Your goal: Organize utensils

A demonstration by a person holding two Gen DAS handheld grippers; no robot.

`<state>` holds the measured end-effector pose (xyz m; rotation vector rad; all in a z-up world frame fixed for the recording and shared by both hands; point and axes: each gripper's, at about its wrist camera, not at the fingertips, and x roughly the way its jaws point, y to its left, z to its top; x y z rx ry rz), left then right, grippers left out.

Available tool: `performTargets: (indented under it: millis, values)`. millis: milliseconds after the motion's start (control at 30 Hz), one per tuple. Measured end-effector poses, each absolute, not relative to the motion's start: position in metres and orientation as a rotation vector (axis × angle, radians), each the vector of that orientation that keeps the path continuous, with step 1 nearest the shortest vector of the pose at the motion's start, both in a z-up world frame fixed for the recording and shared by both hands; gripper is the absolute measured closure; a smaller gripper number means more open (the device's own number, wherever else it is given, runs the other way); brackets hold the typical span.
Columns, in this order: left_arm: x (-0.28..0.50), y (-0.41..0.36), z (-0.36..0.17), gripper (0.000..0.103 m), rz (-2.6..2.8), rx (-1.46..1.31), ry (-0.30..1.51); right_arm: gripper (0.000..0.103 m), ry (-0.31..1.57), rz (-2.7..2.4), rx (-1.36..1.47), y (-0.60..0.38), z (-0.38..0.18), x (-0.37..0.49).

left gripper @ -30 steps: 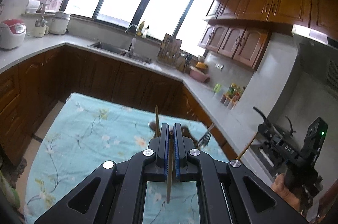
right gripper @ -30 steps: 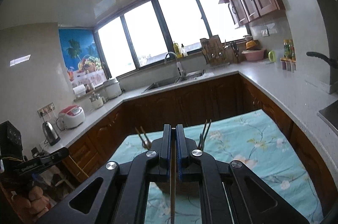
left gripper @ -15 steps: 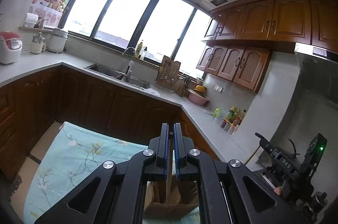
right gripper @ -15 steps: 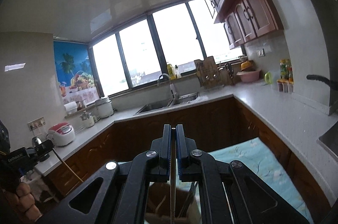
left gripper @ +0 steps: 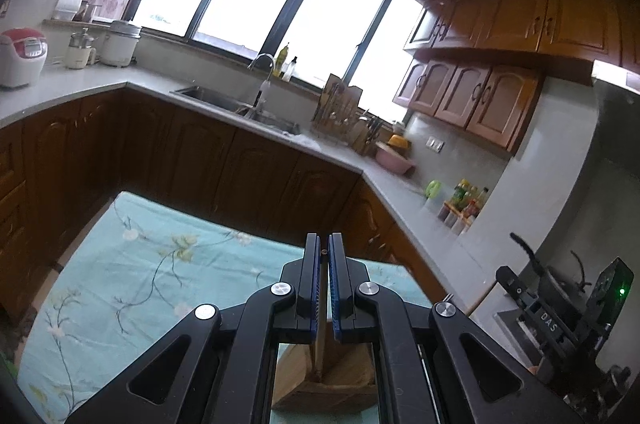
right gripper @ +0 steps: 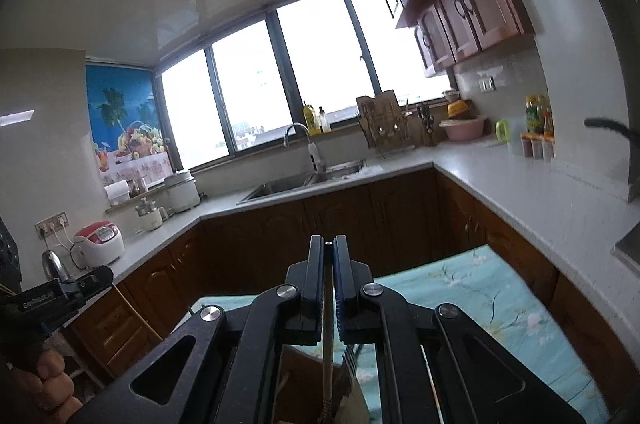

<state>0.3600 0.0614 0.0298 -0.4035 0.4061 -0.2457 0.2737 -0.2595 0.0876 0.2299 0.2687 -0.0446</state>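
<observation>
Two handheld grippers lower utensils toward a wooden holder on a cloth-covered worktop [left gripper: 132, 276] in a home kitchen. At bottom centre of the left wrist view, the left gripper [left gripper: 324, 256] has its fingers clenched on a thin wooden stick [left gripper: 319, 342], probably a chopstick, that runs down between the pads toward the holder [left gripper: 340, 380], seen just below the fingers. At bottom centre of the right wrist view, the right gripper [right gripper: 329, 248] has its fingers clamped on a slim pale handle [right gripper: 328, 356] that hangs down over the same holder [right gripper: 304, 388], where fork tines [right gripper: 351, 364] stand just beside it. What sits at the lower end of that handle is hidden.

Both grippers point slightly below level, toward the sink and windows at the far side of the room, with each utensil hanging nearly upright through the fingers. The right gripper also shows at the lower right edge of the left view, and the left one, with the hand [right gripper: 44, 384] gripping it, at the lower left of the right view, so the two stand side by side, near each other.

The step in hand appears to be dropping each utensil into a compartment. Doing it well likely means keeping each shaft upright, centring its lower tip over an open slot clear of the fork, lowering until the tip is inside the wall, and only then releasing, one gripper at a time so the two do not collide.
</observation>
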Motion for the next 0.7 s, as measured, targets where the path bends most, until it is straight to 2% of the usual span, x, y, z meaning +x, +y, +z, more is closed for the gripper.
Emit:
performTargets:
  millis: [300, 700]
  values:
    - [0.368, 0.053, 0.019, 0.100, -0.247, -0.376, 0.460, 0.099, 0.331, -0.053, 0.283, -0.269, 0.057, 0.277]
    - [0.375, 0.049, 0.025, 0.100, -0.257, -0.360, 0.512, 0.098, 0.379, -0.050, 0.287, -0.268, 0.046, 0.282]
